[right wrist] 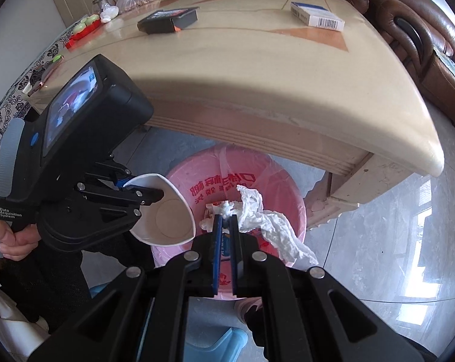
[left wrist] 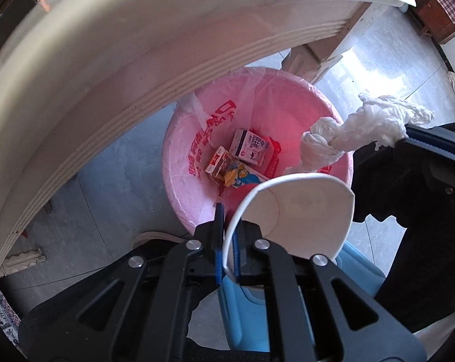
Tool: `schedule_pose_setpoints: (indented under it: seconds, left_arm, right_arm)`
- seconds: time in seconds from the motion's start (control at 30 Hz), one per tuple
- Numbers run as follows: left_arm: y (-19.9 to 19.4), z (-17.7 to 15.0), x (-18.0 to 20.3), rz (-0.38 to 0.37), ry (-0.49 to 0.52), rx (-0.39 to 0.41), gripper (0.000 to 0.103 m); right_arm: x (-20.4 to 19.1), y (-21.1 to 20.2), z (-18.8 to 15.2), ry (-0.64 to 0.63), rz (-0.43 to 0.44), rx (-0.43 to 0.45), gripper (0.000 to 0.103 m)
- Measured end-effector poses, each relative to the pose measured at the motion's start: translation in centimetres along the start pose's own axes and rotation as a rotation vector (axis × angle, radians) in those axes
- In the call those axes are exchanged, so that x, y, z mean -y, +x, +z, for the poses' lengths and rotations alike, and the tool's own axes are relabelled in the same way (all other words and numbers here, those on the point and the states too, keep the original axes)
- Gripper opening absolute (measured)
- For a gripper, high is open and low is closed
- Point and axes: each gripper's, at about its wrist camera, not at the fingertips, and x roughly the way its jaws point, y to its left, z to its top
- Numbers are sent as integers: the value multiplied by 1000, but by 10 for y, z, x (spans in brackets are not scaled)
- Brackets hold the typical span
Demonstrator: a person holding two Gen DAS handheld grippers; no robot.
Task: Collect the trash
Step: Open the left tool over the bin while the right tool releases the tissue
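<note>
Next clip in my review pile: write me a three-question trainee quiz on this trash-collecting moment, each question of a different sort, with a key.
1. True or false: the left hand-held gripper pinches the rim of a white paper cup.
2. What does the right hand-held gripper hold: (a) a drink carton, (b) a crumpled white tissue, (c) a plastic bottle?
3. Fill in: the pink-lined trash bin stands on the floor partly under the edge of the beige ____.

Key: 1 true; 2 b; 3 table. Two drink cartons already lie in the bin.
</note>
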Motion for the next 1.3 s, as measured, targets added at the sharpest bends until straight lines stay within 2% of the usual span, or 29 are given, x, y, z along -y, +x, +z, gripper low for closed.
schedule_pose_setpoints:
  seconds: [0.43, 0.87, 0.97, 1.0, 1.03, 1.1, 1.23, 1.3]
  left_arm:
    - [60, 11, 1, -27, 7, -129, 6]
    - [75, 21, -3, -49, -10, -167, 6]
    - [74, 21, -3, -52, -9, -169, 6]
    - [74, 21, -2, -53, -9, -170, 6]
    - [75, 21, -2, -55, -7, -171, 6]
    - [76, 22, -3, -51, -9, -172, 6]
    - [77, 22, -3, -55, -11, -173, 6]
    - [76, 23, -4, -53, -6, -168, 17]
  right_arm:
    - [15, 60, 0, 19, 30, -120, 6]
    - [16, 82, 1, 6, 22, -176, 7]
    - [14, 85, 1, -3, 14, -179, 18]
    - [14, 85, 1, -4, 6, -179, 26]
    - [14, 85, 1, -3, 1, -177, 42]
    - [15, 82, 2, -1, -3, -162, 56]
    - [16, 81, 3, 6, -4, -160, 57]
    - [18, 81, 3, 15, 0, -164, 57]
